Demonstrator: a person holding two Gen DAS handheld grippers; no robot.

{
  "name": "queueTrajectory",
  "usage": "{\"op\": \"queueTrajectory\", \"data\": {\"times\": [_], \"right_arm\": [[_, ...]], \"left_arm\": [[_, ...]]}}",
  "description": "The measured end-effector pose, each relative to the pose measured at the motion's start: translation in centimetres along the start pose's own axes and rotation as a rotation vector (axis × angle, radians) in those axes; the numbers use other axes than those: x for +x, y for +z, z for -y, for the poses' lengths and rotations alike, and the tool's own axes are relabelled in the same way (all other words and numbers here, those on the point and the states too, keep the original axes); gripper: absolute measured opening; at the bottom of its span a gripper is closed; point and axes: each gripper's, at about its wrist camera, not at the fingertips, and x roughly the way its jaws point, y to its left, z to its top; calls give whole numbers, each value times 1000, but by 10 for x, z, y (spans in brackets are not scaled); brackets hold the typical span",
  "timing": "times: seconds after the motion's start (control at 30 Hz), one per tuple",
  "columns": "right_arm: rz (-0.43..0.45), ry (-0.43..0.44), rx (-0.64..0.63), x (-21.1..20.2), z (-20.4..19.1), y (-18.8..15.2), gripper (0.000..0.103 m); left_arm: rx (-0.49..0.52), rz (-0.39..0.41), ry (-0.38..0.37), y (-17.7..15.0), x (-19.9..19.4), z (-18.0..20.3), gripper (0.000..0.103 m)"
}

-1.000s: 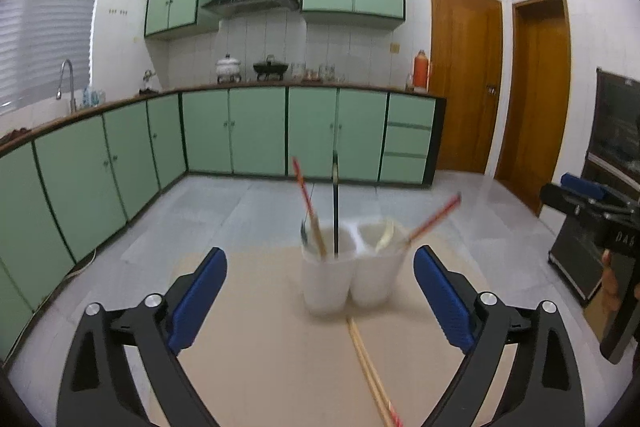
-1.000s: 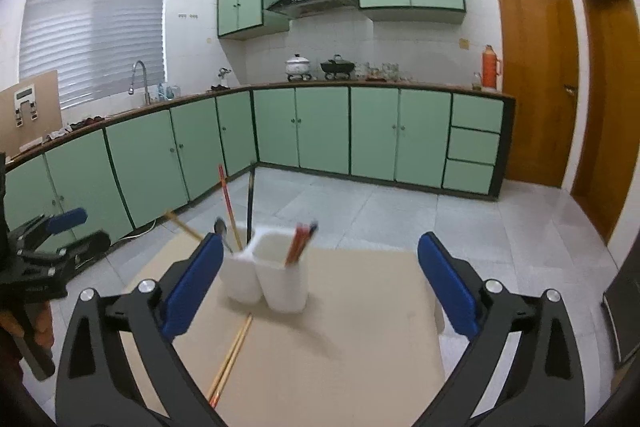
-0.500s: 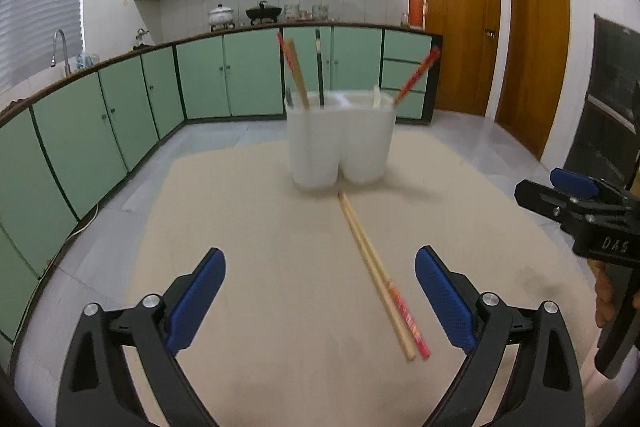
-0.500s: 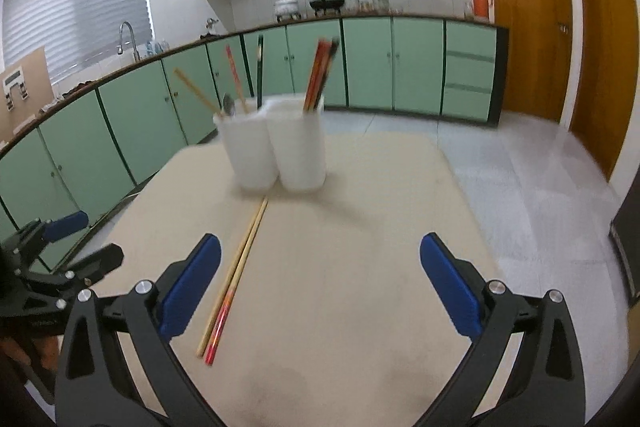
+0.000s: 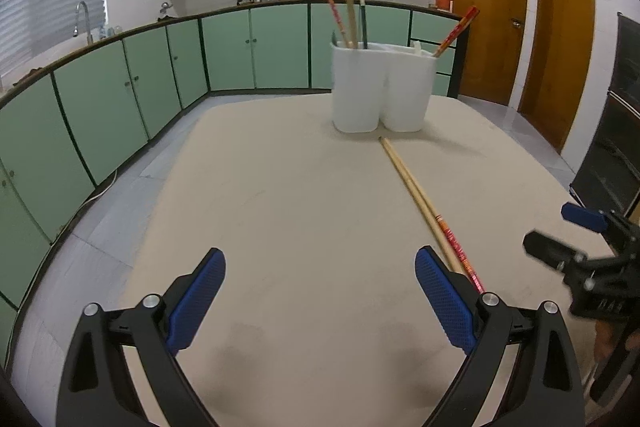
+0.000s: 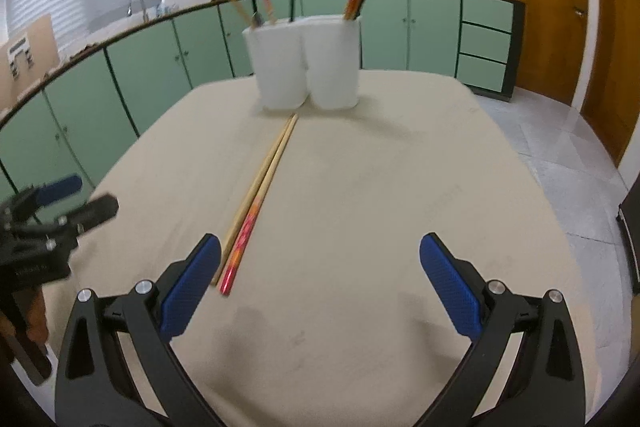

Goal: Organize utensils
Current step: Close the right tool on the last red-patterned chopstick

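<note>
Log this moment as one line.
left gripper: open, empty | right gripper: open, empty | chopsticks: on table | holder: upright

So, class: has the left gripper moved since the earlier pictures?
Yes. The left gripper has dropped toward the table; the white holder now stands higher against the cabinets.

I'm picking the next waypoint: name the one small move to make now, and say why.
Probably shift the right gripper left and down over the red-patterned ends of the loose chopsticks. Both grippers are open and empty, the pair lies flat on the table pointing at the white holder, and its near ends sit just inside this gripper's left finger.
</note>
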Motion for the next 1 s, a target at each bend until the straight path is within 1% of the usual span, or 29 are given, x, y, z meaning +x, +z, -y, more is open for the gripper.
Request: {"op": "queueTrajectory", "data": {"times": [0.2,0.27,0.33,0.43,0.6,0.73,0.9,1.0], "right_arm": [[-35,-26,-70,10,-26,-14,96],[-37,-27,-84,12,-32,-17,91],[-49,-39,-105,15,-35,-17,81],[-63,-57,-107,20,-37,-19,77],[-78,-55,-120,24,-39,-16,72],[-93,-52,-157,26,-46,-18,62],[-92,-92,-109,25,-29,-14,61],[-90,-64,-52,21,-12,-14,61]], "left_arm": [[-6,-10,12,-8,-2,-8,94],[-8,-8,13,-9,-2,-11,94],[-12,-7,12,-9,-2,-12,94],[-17,-5,8,-10,-2,-13,94],[-21,-5,-2,-11,-2,-15,94],[-14,0,-6,-10,-3,-12,94],[-16,4,-1,-10,-4,-14,94],[-28,3,0,-10,-4,-14,94]]}}
